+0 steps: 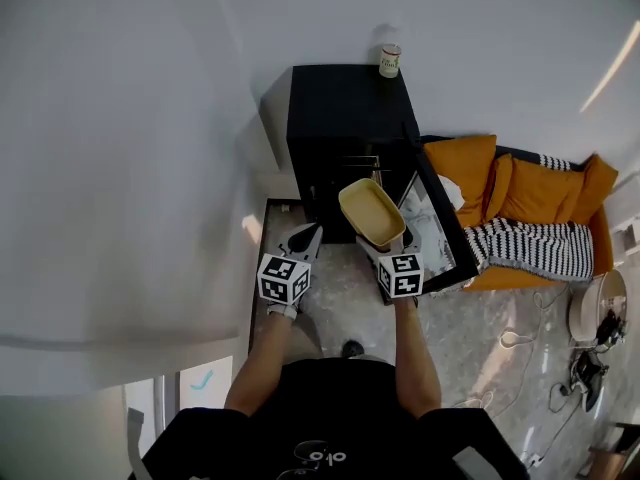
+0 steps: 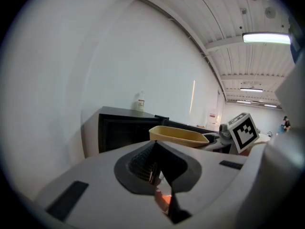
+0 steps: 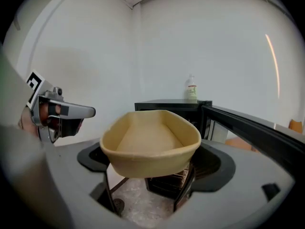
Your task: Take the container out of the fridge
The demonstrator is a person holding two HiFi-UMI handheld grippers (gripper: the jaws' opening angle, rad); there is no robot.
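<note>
black shirt (image 1: 320, 423) of the person fills the 6 o'clock edge of the head view, nearest the lens, with both forearms reaching toward 12 o'clock.

right gripper (image 3: 151, 162): jaws spread wide and clamped on the yellow container (image 3: 150, 142), one dark pad against each long side. container is carried open side up and close to level, clear of the floor (image 1: 470, 338) and outside the black fridge (image 1: 345, 118). in the head view it hangs just at 6 o'clock of the fridge opening, near the inner face of the fridge door (image 1: 440, 230).

left gripper (image 2: 153, 149): jaws drawn together, tips meeting in a point, nothing seen between the pads. a thin slit lower down shows something orange-red that cannot be identified from this angle. in the head view this gripper hovers at 8 o'clock of the container, apart from it.

fridge door stands swung open toward 4 o'clock. wire shelf (image 1: 358, 160) shows inside the cavity. small bottle (image 1: 389, 61) stands upright on the fridge top, at its 1 o'clock corner.

orange sofa (image 1: 520, 193) lies at 3 o'clock of the fridge, with a black-and-white striped blanket (image 1: 530, 248) draped over its front. cables (image 1: 560, 388) trail on the floor at 4 o'clock. white wall (image 1: 120, 168) takes up the whole 9 o'clock side.
</note>
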